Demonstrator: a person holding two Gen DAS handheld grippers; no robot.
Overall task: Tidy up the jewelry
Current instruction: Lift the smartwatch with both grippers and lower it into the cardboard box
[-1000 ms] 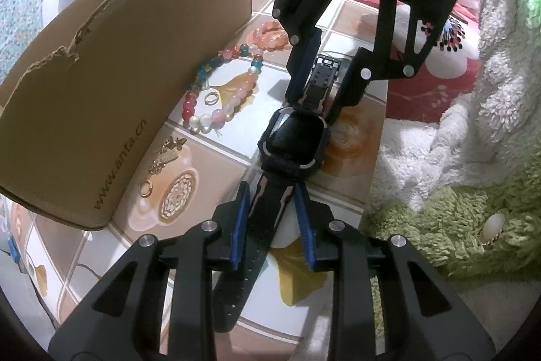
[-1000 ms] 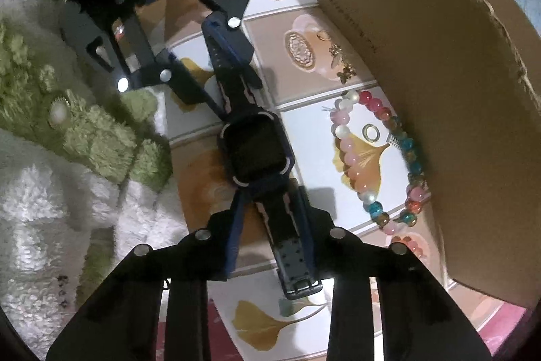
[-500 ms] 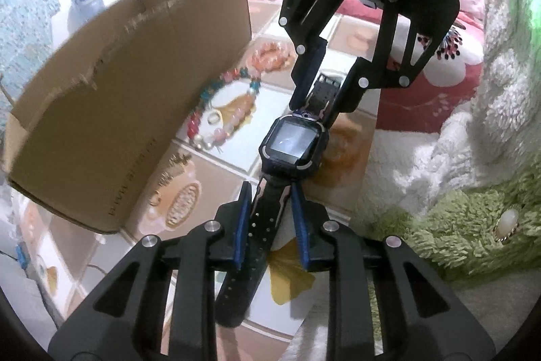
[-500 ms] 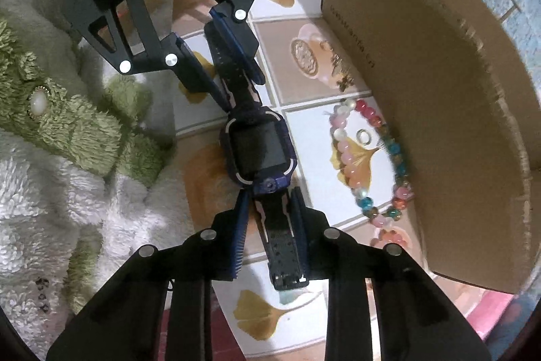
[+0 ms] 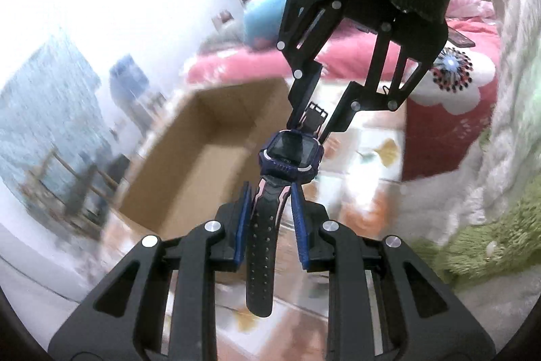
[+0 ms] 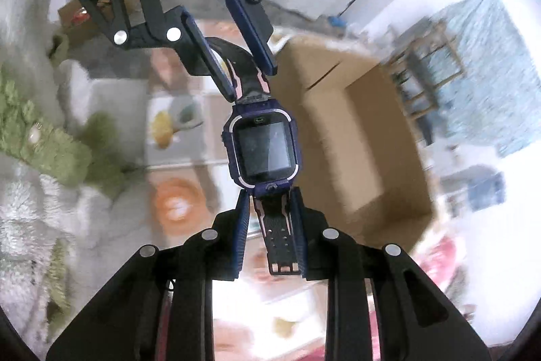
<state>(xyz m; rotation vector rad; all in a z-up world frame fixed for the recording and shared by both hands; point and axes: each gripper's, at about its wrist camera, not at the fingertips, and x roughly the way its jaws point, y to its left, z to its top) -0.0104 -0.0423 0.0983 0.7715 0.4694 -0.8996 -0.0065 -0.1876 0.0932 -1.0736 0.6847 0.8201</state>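
Over on the left stands a cardboard box (image 5: 209,158), open at the top, its bare brown inside showing, near one edge of the patterned mat (image 5: 378,158) with its yellow leaf prints. Just right of the box, a dark blue watch (image 6: 262,151) hangs in the air above the mat, stretched between two tools. The left gripper (image 5: 270,202) is clamped on the strap end with the row of holes, the loose tail drooping past its blue pads. The right gripper (image 6: 268,208) pinches the buckle end. On the right lie fluffy white and green blankets (image 5: 490,246).
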